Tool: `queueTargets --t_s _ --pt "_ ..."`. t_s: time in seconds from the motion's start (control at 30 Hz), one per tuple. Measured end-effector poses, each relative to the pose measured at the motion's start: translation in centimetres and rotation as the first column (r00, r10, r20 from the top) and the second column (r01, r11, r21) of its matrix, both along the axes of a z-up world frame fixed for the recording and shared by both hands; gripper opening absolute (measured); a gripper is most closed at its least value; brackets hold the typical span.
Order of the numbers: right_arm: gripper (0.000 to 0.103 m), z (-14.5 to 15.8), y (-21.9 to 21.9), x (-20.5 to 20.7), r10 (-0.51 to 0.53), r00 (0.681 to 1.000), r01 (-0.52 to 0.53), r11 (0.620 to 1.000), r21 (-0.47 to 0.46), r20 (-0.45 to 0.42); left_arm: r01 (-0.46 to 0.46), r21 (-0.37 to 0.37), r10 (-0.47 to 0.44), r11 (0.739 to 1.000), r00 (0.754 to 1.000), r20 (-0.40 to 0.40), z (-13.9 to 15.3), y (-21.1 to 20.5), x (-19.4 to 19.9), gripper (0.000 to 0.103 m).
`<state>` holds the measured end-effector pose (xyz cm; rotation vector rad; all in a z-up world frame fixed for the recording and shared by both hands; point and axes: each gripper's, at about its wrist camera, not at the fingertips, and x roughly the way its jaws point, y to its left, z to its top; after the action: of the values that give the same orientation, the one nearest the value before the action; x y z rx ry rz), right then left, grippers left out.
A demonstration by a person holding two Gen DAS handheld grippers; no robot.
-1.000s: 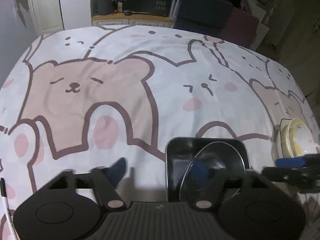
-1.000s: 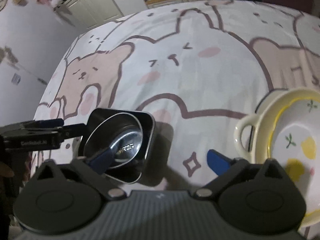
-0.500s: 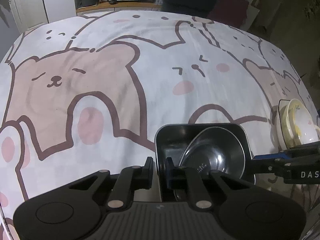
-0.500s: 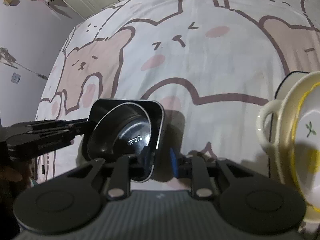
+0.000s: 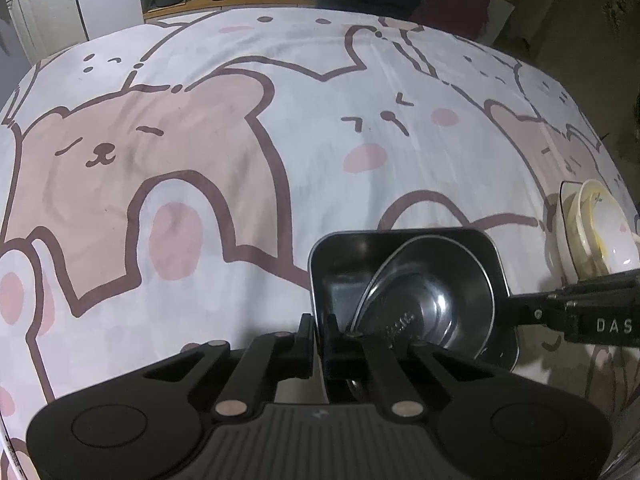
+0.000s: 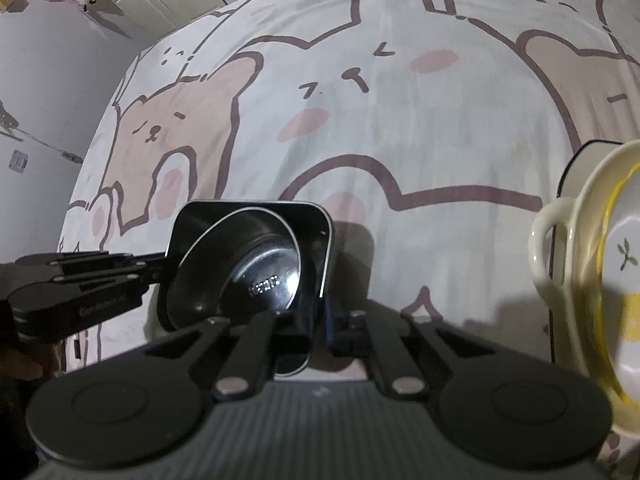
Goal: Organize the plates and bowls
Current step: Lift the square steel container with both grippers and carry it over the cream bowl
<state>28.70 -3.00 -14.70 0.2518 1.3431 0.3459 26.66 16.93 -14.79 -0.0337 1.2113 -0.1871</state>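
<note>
Both claws have just closed, pinching the metal tray's point(image 5: 404, 264) opposite walls.
Left claw point(image 5: 318, 344) grips at 7 o'clock, right claw point(image 6: 322, 320) at 5; steel bowl point(image 6: 240, 268) nested inside, seemingly; ceramic stack point(image 6: 592, 260) at 3 o'clock awaits.

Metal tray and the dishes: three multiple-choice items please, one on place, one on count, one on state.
1. Where is the round steel bowl?
A. Inside the tray
B. On the cloth beside the tray
C. On the cream dishes

2. How many grippers clamp the tray's rim?
A. None
B. One
C. Two

3. How does the steel bowl sit?
A. Upside down
B. Tilted against the tray wall
C. Flat on the tray floor

Key: 1 A, the bowl lies within the tray's walls. 2 C, the left gripper and the right gripper each have jaws shut on opposite tray walls. 3 B, its rim leans up at an angle, inside facing the cameras.
</note>
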Motion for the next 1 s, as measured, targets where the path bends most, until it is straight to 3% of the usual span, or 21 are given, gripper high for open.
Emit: queueTargets --t_s 0.27,0.57,1.0 --pt "0.007 -0.5 -0.2 0.3 -0.036 0.999 0.036 0.999 0.010 -0.001 -0.024 -0.012 0.024 1.000 1.000 0.002 -0.4 0.2 -0.1 0.005" --pt "0.005 -0.4 0.5 0.4 0.011 0.999 -0.010 0.999 -0.032 0.045 -0.080 -0.056 0.080 0.995 0.997 0.005 -0.2 0.4 -0.9 0.005" --pt "0.005 3.8 -2.3 0.0 0.014 0.985 -0.013 1.000 -0.009 0.173 -0.122 -0.118 0.137 0.985 0.982 0.132 4.8 -2.3 -1.9 0.006"
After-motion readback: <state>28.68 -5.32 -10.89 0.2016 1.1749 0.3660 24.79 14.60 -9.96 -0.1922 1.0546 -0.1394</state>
